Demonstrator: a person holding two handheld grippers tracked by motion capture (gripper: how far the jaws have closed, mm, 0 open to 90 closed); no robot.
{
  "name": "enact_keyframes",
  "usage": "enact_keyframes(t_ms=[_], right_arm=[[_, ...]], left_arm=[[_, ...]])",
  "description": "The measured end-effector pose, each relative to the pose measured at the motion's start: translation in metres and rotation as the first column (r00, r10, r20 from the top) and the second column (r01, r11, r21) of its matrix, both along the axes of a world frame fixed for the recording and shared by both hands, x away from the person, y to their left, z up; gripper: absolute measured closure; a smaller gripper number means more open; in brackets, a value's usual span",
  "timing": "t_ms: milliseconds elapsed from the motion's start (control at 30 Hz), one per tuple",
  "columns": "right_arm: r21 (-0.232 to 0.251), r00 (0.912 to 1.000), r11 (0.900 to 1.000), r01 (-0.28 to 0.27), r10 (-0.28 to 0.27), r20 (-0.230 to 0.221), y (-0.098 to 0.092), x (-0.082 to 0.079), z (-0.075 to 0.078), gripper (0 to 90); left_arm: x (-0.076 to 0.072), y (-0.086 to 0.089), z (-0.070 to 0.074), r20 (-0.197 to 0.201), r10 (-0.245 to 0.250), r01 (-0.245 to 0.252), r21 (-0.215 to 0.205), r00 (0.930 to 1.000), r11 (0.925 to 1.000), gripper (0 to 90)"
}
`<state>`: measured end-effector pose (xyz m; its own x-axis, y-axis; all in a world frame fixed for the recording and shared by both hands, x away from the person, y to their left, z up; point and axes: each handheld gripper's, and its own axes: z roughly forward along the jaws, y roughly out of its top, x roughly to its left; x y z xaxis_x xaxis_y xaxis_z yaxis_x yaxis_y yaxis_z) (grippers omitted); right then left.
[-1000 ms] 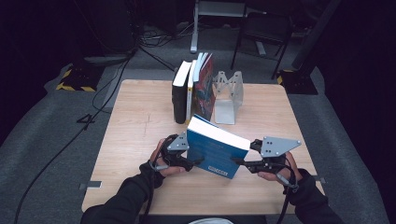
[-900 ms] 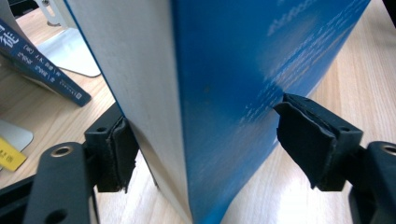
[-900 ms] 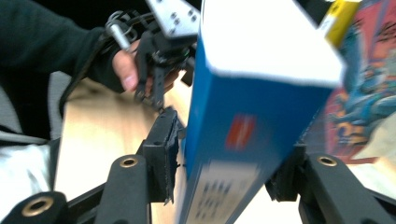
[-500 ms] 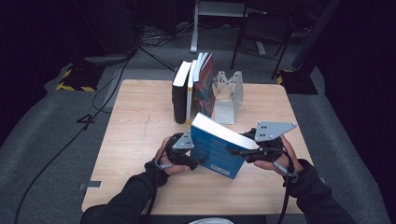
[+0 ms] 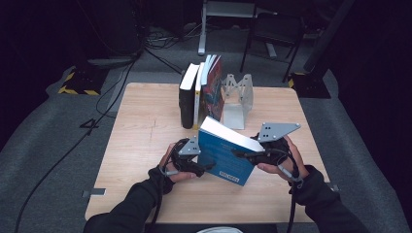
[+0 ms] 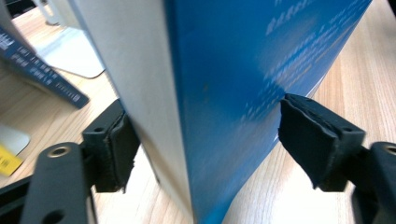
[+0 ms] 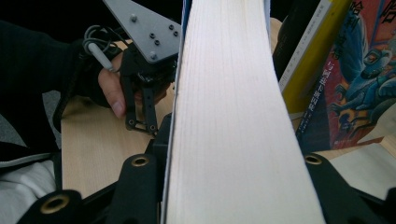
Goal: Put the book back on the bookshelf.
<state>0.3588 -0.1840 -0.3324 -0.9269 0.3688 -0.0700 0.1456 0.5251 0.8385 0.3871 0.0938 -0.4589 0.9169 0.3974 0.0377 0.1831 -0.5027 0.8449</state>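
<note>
Right claw [image 5: 243,154]: clamped across the thickness of the blue book [image 5: 224,158], page edge facing its camera; jaws have just been closing on it. Left claw [image 5: 206,167]: pads set against the book's lower corner, one on the page block, one at the blue cover, though the cover-side pad looks barely seated.

Book sits tilted, one corner low over the tabletop [image 5: 145,121] near its front edge, middle of the width.

Risks, as judged:
- Weak left hold: the book may pivot on the right claw and drop its corner onto the wood.
- Glossy cover, so pads could slide.
- Pages may fan if the squeeze lands off the covers.

Behind, toward the back edge, the row of standing books [image 5: 199,94] leans on a metal bookend [image 5: 236,99]; a swinging book could knock it over.
</note>
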Motion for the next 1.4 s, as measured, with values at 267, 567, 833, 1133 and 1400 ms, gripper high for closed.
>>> enact_keyframes(t_ms=[267, 567, 833, 1133, 1400], right_arm=[[0.004, 0.9994, 0.999, 0.035, -0.035, -0.007, 0.0, -0.001, 0.0, 59.2], [0.007, 0.999, 0.999, 0.045, -0.045, 0.001, 0.001, -0.003, 0.0, 59.8], [0.004, 0.9983, 0.998, 0.057, -0.057, 0.007, -0.002, -0.004, 0.001, 60.1], [0.007, 0.9938, 0.994, 0.111, -0.111, 0.008, -0.017, -0.002, 0.008, 60.1], [-0.027, 0.9851, 0.985, 0.171, -0.17, 0.025, -0.029, 0.0, 0.019, 60.3]], left_arm=[[-0.025, 0.033, -0.002, -0.038, 0.111, -0.107, 0.104, 0.9931, 0.9888, 23.4], [-0.056, 0.042, -0.024, -0.103, 0.16, -0.138, 0.196, 0.9816, 0.9709, 22.7], [-0.066, 0.039, -0.04, -0.151, 0.139, -0.098, 0.251, 0.9786, 0.9631, 19.5], [-0.064, 0.039, -0.045, -0.143, 0.126, -0.095, 0.205, 0.9817, 0.974, 15.5], [-0.064, 0.039, -0.045, -0.145, 0.127, -0.096, 0.205, 0.9813, 0.974, 15.4]])
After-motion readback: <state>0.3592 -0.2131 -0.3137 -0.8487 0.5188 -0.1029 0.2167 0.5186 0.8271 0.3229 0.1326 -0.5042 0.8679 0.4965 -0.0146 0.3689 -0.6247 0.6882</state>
